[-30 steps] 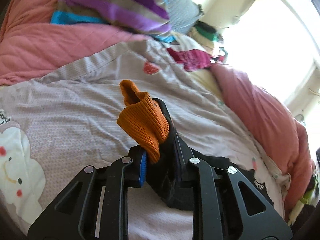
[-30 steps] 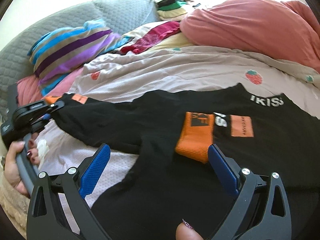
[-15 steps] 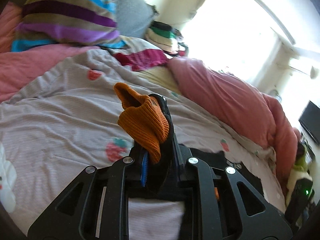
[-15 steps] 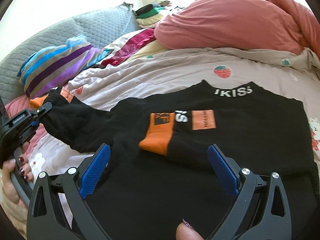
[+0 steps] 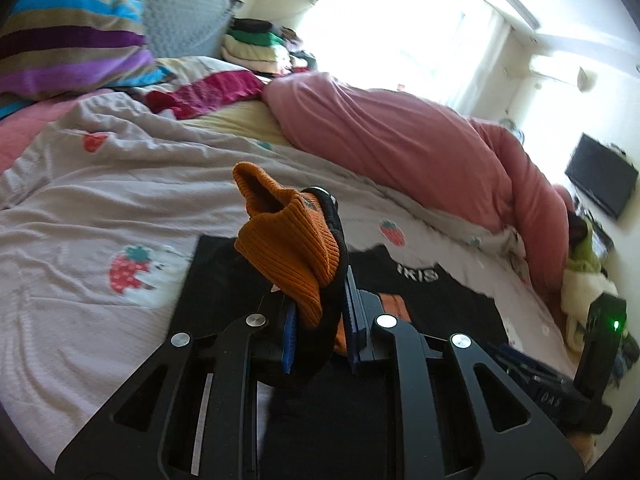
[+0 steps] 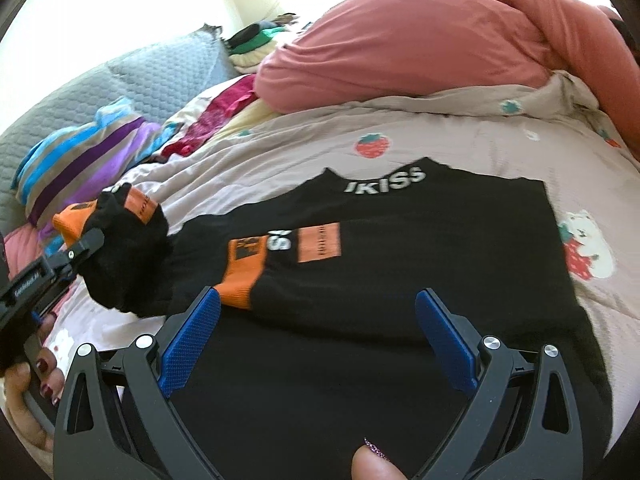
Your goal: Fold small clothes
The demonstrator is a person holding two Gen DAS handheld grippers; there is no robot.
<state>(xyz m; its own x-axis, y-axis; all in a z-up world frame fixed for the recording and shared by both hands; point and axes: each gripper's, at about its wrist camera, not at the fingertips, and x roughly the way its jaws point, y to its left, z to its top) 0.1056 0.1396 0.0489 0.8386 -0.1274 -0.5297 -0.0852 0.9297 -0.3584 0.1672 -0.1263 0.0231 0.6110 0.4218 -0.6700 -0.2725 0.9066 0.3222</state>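
Observation:
A small black sweater (image 6: 400,264) with white lettering and orange patches lies flat on the bed. One sleeve is folded across its chest, its orange cuff (image 6: 242,278) near my right gripper's left pad. My left gripper (image 5: 318,314) is shut on the other sleeve just behind its orange cuff (image 5: 288,256), which stands up above the jaws. In the right wrist view that held sleeve (image 6: 128,256) hangs lifted over the sweater's left edge, with the left gripper (image 6: 86,246) on it. My right gripper (image 6: 316,328) is open above the sweater's lower half, nothing between its pads.
The bed cover (image 5: 100,208) is pale with strawberry prints. A pink duvet (image 6: 420,40) is heaped along the far side. A striped pillow (image 5: 68,48), a grey headboard cushion (image 6: 132,76), a crimson garment (image 5: 204,94) and a stack of folded clothes (image 5: 256,46) lie beyond. A hand (image 6: 36,380) grips the left handle.
The left gripper has carried the held sleeve in over the sweater's body, rolling as it went. The right gripper has shifted across the sweater, still open.

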